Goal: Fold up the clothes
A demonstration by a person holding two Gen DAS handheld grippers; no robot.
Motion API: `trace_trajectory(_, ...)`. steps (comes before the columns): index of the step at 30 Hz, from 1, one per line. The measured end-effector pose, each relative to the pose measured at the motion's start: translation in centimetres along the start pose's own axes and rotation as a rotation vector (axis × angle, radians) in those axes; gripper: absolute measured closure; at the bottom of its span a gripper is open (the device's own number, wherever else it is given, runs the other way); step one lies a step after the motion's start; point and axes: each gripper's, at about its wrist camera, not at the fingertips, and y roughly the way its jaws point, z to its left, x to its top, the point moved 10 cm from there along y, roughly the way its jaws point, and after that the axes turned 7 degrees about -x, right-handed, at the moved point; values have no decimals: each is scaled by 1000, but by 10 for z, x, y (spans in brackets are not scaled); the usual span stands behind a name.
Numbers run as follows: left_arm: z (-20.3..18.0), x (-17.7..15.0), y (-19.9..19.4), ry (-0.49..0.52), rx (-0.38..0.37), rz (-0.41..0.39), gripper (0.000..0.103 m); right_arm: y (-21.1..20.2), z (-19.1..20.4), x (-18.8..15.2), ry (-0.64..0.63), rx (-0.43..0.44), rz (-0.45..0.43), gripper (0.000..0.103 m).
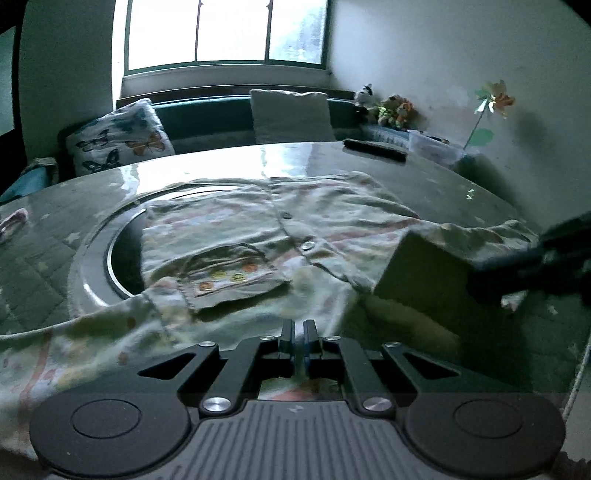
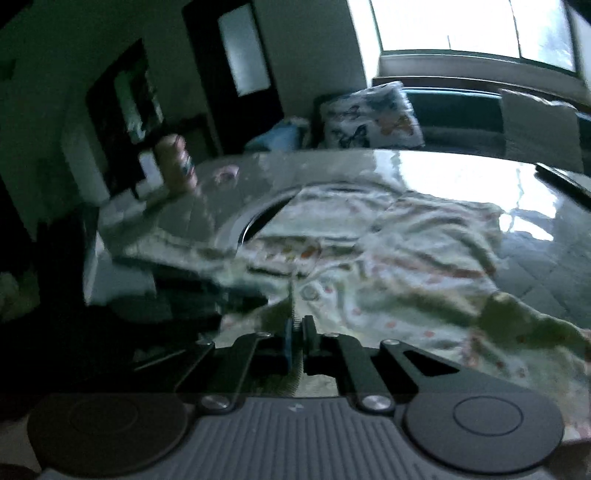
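- Shirt (image 1: 258, 229): pale, printed, buttoned, spread across the table (image 1: 461, 184) centre.
- Left gripper (image 1: 299, 332): clamped on its near hem.
- Right gripper (image 2: 297, 332): closed, pinching cloth.

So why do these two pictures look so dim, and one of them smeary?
Left wrist view: bright window backlights the room, glare on the table, shirt fairly sharp. Right wrist view: motion blur smears the shirt; straight edges bow from the fisheye lens.

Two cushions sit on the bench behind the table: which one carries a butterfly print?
The white butterfly-print cushion at the left end of the bench, leaning against the backrest. The plain pale cushion stands nearer the middle under the window, with no pattern.
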Motion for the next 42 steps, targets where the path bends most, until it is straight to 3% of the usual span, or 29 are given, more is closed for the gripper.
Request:
trace_trajectory(5,-21,-1,6,54,-45,4,97,-6,-9,3,49,12,-12,99)
trace_trajectory(10,-26,-7,6,84,-53,17,98,0,-2,1,21,20,-8,99)
trace_trajectory(17,-10,-4,-4,35,-40,-8,90,14,29,-23,-184,19,49,98)
trace_trajectory(19,-4,-1,-11,15,-30,-24,89,20,39,-34,-255,25,82,93)
trace_trajectory(23,12,5,-27,-7,10,-57,87,18,47,-38,-296,54,103,93)
trace_trajectory(26,17,11,-34,-19,22,-77,87,12,43,-22,-242,62,61,92)
trace_trajectory(29,8,17,-31,-5,4,-82,87,21,31,-11,-215,-1,31,92)
trace_trajectory(35,-27,24,-15,29,-87,-75,87,48,19,-34,-220,-40,99,92)
trace_trajectory(42,-51,12,12,49,-144,-17,87,26,4,-36,-171,-59,76,88)
